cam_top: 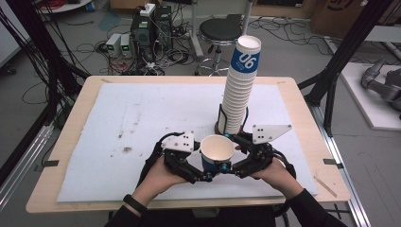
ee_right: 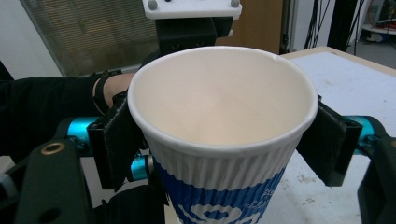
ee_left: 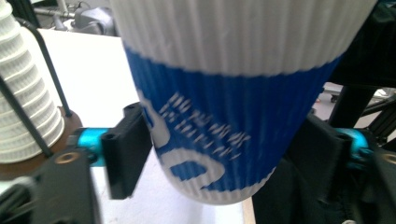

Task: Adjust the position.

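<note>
Near the front edge of the bench (cam_top: 302, 142), seen from the high view, a single paper cup (cam_top: 217, 152) sits upright between the left tool (cam_top: 204, 176) and the right tool (cam_top: 229, 152), above the white mat (cam_top: 118, 132). Just behind it a tall stack of cups (cam_top: 240, 90) rises from a wire holder (cam_top: 221, 124). Both hands come in from the bottom edge.

Along the left tool (ee_left: 219, 154) in its own view, the cup's (ee_left: 224, 112) blue band lies between the two black pads, both of which press against its lower wall: clamped on the cup. The stack (ee_left: 25, 112) stands at the left.

From the right tool (ee_right: 219, 140) view, the cup's (ee_right: 219, 102) open mouth faces the camera; both pads touch the ribbed wall just below the rim, so this tool grasps the cup too. The left hand (ee_right: 112, 88) shows behind it.
</note>
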The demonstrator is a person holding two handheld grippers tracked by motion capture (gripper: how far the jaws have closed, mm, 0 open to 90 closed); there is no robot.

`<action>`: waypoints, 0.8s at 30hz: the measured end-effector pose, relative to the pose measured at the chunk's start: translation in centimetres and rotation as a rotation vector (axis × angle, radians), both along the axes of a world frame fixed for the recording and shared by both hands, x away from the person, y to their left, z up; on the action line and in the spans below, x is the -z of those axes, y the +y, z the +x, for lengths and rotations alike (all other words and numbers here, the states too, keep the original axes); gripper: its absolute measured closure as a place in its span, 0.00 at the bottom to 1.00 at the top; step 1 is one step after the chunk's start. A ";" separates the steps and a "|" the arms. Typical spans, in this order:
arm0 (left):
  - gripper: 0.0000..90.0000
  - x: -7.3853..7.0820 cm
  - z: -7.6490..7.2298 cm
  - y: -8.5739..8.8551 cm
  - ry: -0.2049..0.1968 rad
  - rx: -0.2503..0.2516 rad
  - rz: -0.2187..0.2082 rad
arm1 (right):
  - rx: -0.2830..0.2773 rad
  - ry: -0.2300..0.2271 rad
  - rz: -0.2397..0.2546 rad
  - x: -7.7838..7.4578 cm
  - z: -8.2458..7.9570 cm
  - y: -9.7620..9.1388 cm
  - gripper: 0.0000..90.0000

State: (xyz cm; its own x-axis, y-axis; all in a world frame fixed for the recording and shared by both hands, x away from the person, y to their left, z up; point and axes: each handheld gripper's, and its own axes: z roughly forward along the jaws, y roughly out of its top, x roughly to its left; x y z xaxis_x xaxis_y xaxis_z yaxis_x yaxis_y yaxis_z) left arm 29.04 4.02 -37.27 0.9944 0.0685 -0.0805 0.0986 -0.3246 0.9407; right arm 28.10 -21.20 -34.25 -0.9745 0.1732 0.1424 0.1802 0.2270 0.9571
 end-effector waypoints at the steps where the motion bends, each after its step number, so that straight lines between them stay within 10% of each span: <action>1: 0.32 0.0 0.0 0.0 0.001 0.001 -0.003 | 0.001 0.000 0.001 0.0 0.0 0.0 0.24; 24: 0.23 -0.1 0.0 0.1 0.031 -0.005 -0.071 | 0.007 -0.001 0.027 0.2 0.0 0.1 0.25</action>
State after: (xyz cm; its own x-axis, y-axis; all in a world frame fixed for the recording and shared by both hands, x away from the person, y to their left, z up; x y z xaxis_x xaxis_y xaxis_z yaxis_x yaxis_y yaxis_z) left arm 29.09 4.11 -37.18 0.9910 0.0665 -0.1162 0.1296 -0.2564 0.9578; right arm 28.15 -21.10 -34.49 -0.9735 0.1756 0.1464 0.1808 0.1995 0.9631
